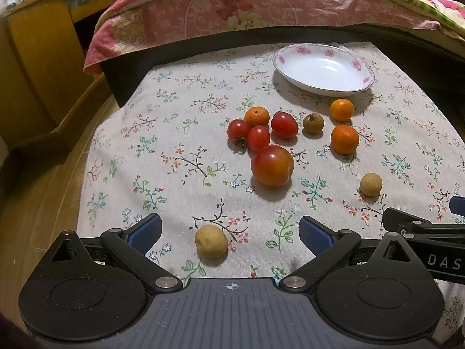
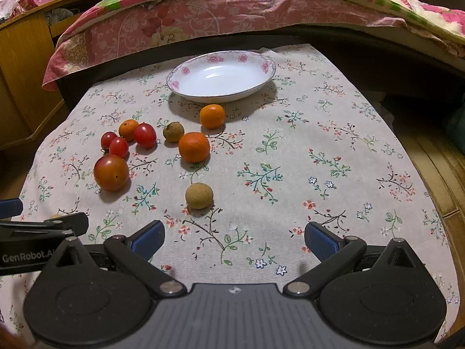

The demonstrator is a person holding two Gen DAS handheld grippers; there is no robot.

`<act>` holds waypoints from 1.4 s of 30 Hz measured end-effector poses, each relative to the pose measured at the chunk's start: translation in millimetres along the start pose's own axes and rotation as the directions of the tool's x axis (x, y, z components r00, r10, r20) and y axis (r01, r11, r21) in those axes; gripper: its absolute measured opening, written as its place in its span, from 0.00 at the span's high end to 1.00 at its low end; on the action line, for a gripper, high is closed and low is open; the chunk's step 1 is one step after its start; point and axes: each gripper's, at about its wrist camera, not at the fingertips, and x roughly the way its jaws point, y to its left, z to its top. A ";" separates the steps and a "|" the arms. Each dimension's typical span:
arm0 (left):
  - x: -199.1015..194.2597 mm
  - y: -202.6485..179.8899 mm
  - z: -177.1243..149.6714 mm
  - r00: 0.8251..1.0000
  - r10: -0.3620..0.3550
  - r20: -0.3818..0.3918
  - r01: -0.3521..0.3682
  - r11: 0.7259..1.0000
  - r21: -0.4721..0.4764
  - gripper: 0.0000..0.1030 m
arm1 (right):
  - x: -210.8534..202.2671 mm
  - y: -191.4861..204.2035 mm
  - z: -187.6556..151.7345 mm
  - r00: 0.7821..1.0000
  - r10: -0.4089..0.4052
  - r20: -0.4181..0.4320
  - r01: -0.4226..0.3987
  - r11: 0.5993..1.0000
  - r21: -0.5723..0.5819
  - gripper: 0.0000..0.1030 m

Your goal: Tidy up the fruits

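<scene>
Fruits lie loose on a floral tablecloth (image 1: 180, 145). A large red tomato (image 1: 272, 165) (image 2: 111, 172) sits beside three small tomatoes (image 1: 258, 138) and a small orange (image 1: 257, 116). Two more oranges (image 1: 344, 139) (image 2: 193, 147) lie nearer the empty white floral plate (image 1: 324, 69) (image 2: 222, 75). Brown longans lie scattered (image 1: 313, 122) (image 1: 371, 184) (image 2: 199, 195). My left gripper (image 1: 229, 232) is open, with a tan longan (image 1: 211, 240) between its fingers. My right gripper (image 2: 234, 237) is open and empty, short of the nearest longan.
A bed with a pink floral quilt (image 1: 232, 11) (image 2: 232, 14) runs behind the table. A wooden cabinet (image 1: 43, 58) stands at the left. The right gripper's finger shows at the left view's right edge (image 1: 418, 226). Wooden floor lies around the table.
</scene>
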 end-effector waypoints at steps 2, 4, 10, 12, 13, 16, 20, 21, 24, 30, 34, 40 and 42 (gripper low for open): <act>0.2 0.2 0.7 1.000 0.000 -0.004 0.000 1.000 -0.001 0.01 | 0.6 0.2 0.3 1.000 0.001 -0.002 -0.001 1.000 0.001 0.01; -0.3 0.2 1.2 1.000 0.000 -0.006 0.000 1.000 -0.001 0.01 | 0.6 0.2 0.3 1.000 0.001 -0.002 -0.001 1.000 0.001 0.01; -0.5 0.4 2.7 1.000 0.000 -0.010 0.000 1.000 -0.003 0.02 | 0.9 1.5 -0.1 1.000 0.001 -0.001 -0.001 1.000 -0.002 0.01; -0.4 0.7 3.0 1.000 0.000 -0.010 0.000 1.000 -0.003 0.02 | 0.7 1.8 -0.4 1.000 0.001 -0.001 -0.001 1.000 -0.002 0.01; -0.2 0.9 3.1 1.000 0.001 -0.011 -0.001 1.000 -0.003 0.02 | 0.8 2.2 -0.4 1.000 0.002 -0.002 -0.002 1.000 -0.002 0.01; 0.1 2.5 2.6 1.000 0.001 -0.014 -0.001 1.000 -0.005 0.02 | 1.4 3.4 0.1 1.000 0.006 -0.005 -0.006 1.000 -0.005 0.01; 1.1 6.5 0.2 1.000 -0.004 -0.018 0.004 1.000 -0.007 0.02 | 3.0 5.2 -0.4 1.000 0.015 -0.009 -0.016 1.000 -0.017 0.01; 1.4 8.6 -1.0 1.000 -0.013 -0.017 0.013 1.000 -0.010 0.03 | 3.7 6.0 -0.6 1.000 0.019 -0.011 -0.019 1.000 -0.022 0.01; 3.8 17.6 -4.3 0.998 -0.058 -0.020 0.057 0.997 -0.048 0.03 | 5.5 9.0 -0.7 0.999 0.033 -0.012 -0.034 0.998 -0.047 0.01; 6.7 25.2 -9.6 0.997 -0.080 -0.019 0.079 0.994 -0.074 0.03 | 11.9 14.6 4.3 0.999 0.052 -0.002 -0.052 0.992 -0.112 0.01; 9.8 25.4 -9.9 0.997 -0.078 -0.019 0.077 0.996 -0.053 0.06 | 17.6 20.0 6.9 0.998 0.065 0.007 -0.063 0.982 -0.177 0.06; 18.9 30.8 -13.3 0.997 -0.068 -0.035 0.067 0.997 -0.045 0.24 | 28.5 22.0 11.8 0.996 0.091 0.003 -0.089 0.975 -0.202 0.12; 24.2 31.2 -14.6 0.995 -0.081 -0.062 0.078 0.996 -0.048 0.30 | 32.8 21.3 13.9 0.995 0.104 -0.007 -0.104 0.976 -0.193 0.16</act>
